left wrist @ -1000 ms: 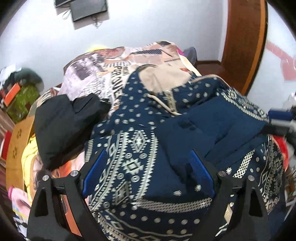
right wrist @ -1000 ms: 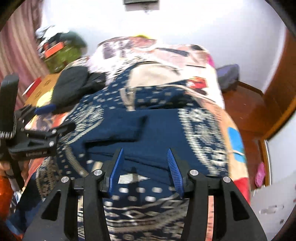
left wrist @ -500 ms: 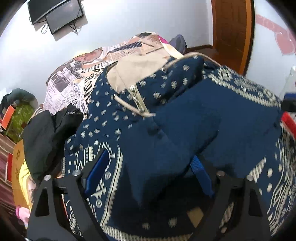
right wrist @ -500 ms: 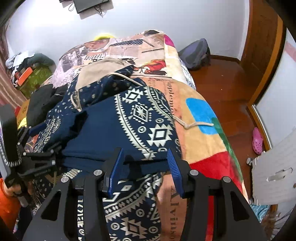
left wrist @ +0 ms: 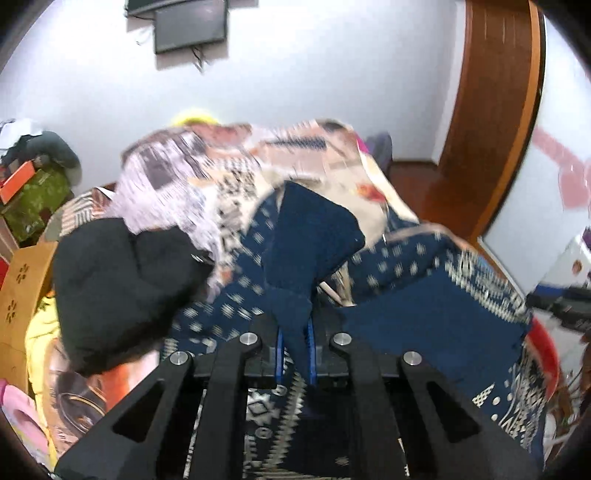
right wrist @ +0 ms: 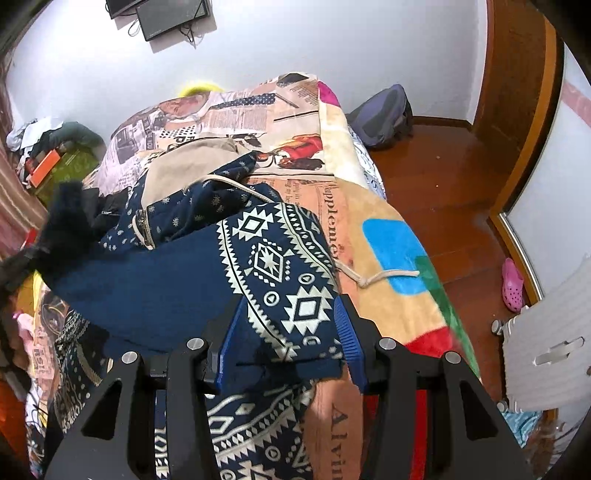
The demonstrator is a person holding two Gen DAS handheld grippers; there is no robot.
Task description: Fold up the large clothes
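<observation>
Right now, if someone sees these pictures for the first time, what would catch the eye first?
First the navy patterned garment, spread over the middle of the bed with its colourful newspaper-print blanket. In the left wrist view, the left gripper is shut on a plain navy sleeve that stands up from it. The right gripper straddles the garment's folded edge near the bed's right side.

Our two wrist views, close above the bed [right wrist: 388,236], angled down towards the wall screen [left wrist: 190,24], sharing the navy garment [left wrist: 436,325].
</observation>
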